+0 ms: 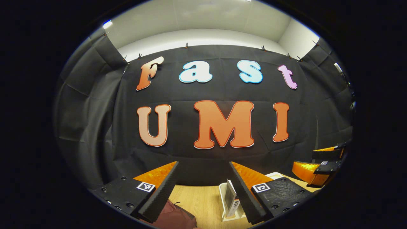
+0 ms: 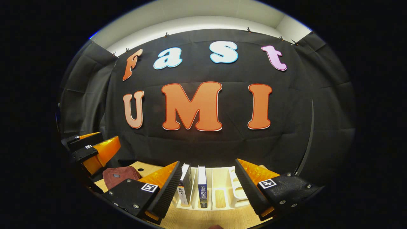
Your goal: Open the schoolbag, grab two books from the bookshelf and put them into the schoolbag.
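The schoolbag, a dark red one, lies flat on the wooden bench in the right gripper view, off to the left of the bookshelf and apart from it; whether it is open cannot be told. In the left gripper view a corner of it shows at the bottom edge. Two books stand upright side by side in the white bookshelf, a book with a black spine to the left and a book with a blue spine just beside it on the right. The right gripper hangs in front of the books with its jaws spread wide, holding nothing. The left gripper is likewise spread and empty, above the bench between the schoolbag and the bookshelf's end, where one book shows.
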A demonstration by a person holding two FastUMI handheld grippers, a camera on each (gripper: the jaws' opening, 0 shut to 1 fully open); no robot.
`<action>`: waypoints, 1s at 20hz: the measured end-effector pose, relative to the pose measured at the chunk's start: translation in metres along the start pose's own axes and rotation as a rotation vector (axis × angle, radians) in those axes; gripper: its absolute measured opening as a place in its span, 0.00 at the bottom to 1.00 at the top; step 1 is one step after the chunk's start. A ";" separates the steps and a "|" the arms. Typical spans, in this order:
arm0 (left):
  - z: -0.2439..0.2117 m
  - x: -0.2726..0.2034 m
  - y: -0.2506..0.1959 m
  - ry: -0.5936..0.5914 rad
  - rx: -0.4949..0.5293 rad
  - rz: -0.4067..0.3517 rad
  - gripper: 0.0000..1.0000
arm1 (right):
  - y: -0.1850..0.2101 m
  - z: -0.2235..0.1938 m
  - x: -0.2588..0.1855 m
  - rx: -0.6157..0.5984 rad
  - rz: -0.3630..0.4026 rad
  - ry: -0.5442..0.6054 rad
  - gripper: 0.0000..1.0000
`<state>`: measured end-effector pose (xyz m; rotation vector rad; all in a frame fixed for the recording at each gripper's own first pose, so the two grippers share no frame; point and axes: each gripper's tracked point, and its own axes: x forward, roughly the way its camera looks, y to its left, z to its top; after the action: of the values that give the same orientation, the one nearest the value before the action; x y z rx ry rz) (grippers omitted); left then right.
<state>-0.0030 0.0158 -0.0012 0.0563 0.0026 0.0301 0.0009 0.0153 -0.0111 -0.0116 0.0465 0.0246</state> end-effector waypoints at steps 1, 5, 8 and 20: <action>-0.001 0.000 0.000 0.000 0.001 -0.001 0.95 | 0.000 -0.001 0.000 0.000 -0.001 0.000 0.98; 0.000 0.001 0.000 -0.004 0.008 -0.003 0.95 | -0.002 0.000 -0.001 -0.002 -0.005 -0.003 0.98; -0.003 0.000 -0.001 0.009 0.021 -0.012 0.95 | -0.005 -0.002 0.000 -0.003 -0.008 0.000 0.98; -0.044 -0.012 0.022 0.151 0.172 0.002 0.95 | -0.026 -0.010 0.004 -0.002 -0.002 0.017 0.98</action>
<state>-0.0159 0.0395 -0.0435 0.2262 0.1561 0.0365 0.0046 -0.0112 -0.0214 -0.0134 0.0631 0.0228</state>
